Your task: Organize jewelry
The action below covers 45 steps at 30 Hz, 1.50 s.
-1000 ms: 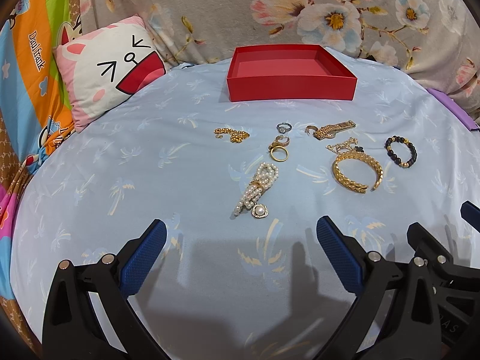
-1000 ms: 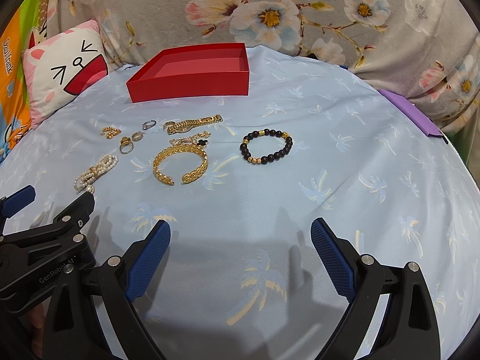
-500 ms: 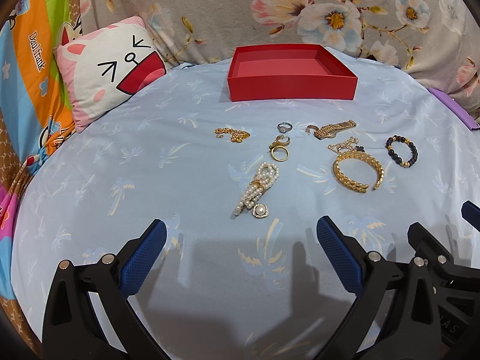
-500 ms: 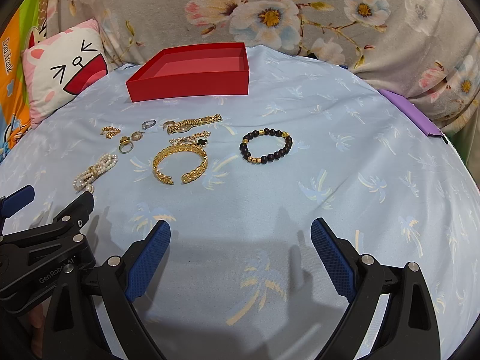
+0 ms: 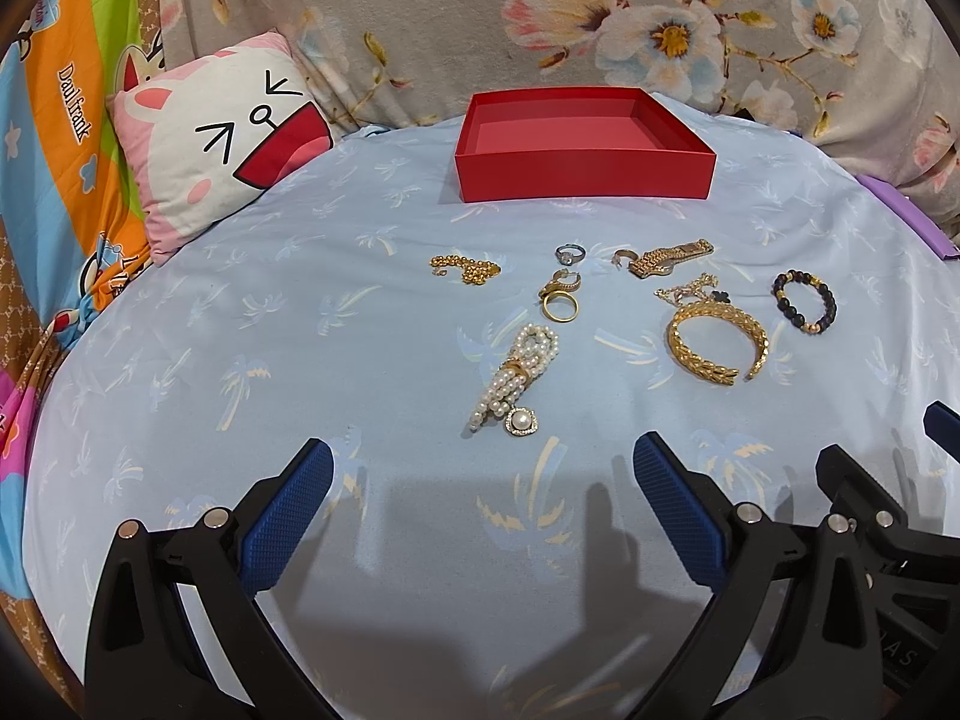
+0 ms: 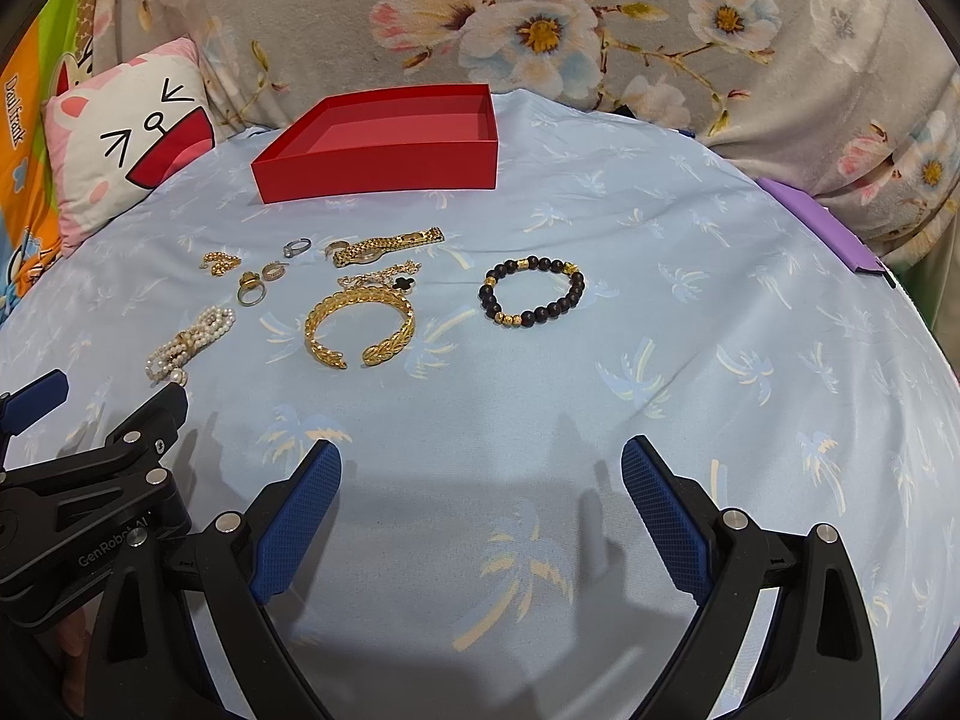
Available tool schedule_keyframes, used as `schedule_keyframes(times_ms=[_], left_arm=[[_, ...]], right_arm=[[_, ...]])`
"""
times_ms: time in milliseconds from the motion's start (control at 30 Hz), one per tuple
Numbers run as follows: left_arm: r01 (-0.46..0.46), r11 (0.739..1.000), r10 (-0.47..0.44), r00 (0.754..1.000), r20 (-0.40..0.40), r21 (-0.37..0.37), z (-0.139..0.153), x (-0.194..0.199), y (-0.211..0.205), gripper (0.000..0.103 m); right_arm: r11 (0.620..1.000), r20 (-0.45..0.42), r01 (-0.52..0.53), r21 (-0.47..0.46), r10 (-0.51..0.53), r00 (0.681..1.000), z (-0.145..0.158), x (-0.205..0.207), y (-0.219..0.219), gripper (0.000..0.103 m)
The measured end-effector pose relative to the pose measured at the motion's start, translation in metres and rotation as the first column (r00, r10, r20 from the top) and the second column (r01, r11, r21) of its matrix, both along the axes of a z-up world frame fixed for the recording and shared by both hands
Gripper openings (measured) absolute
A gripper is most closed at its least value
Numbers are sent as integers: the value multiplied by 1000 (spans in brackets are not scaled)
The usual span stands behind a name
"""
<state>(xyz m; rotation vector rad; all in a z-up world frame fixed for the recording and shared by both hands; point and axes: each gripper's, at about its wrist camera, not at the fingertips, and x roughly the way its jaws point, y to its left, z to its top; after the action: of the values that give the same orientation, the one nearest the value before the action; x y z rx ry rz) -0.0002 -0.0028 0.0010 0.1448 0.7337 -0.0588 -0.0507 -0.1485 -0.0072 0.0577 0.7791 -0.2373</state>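
Both tools hover low over the bed, and both are spread wide with nothing between their blue pads: the left tool (image 5: 480, 474) sits at the near edge, the right tool (image 6: 480, 480) just to its right. Out ahead of the left tool lies the pearl bracelet (image 5: 515, 383), nearest of the lot. Beyond it, a gold ring (image 5: 560, 306) with a smaller gold piece touching its far side, then a silver ring (image 5: 569, 253). Off to the left, a gold bead chain (image 5: 465, 267). To the right, the gold cuff bangle (image 6: 359, 327) lies open end toward us, a thin chain with a black clover (image 6: 384, 279) just behind it, and a gold watch (image 6: 387, 245) farther still. The black bead bracelet (image 6: 533, 299) rests alone, right of the bangle. At the far side, the red box (image 5: 585, 147) stands open on the pale blue sheet (image 6: 660, 390), with a cat-face pillow (image 5: 219, 132) to the far left.
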Motion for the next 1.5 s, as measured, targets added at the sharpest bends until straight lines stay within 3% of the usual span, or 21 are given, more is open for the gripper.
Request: schedule_keyframes(times_ms=[1333, 1500], left_arm=[[0, 1000, 0, 1000, -2, 1, -1, 0, 0, 98], [10, 997, -12, 1000, -24, -77, -8, 1, 16, 98]], right_arm=[[1000, 1, -4, 0, 4, 1000, 1, 1, 2, 93], [1000, 5, -4, 31, 4, 1000, -2, -1, -5, 93]])
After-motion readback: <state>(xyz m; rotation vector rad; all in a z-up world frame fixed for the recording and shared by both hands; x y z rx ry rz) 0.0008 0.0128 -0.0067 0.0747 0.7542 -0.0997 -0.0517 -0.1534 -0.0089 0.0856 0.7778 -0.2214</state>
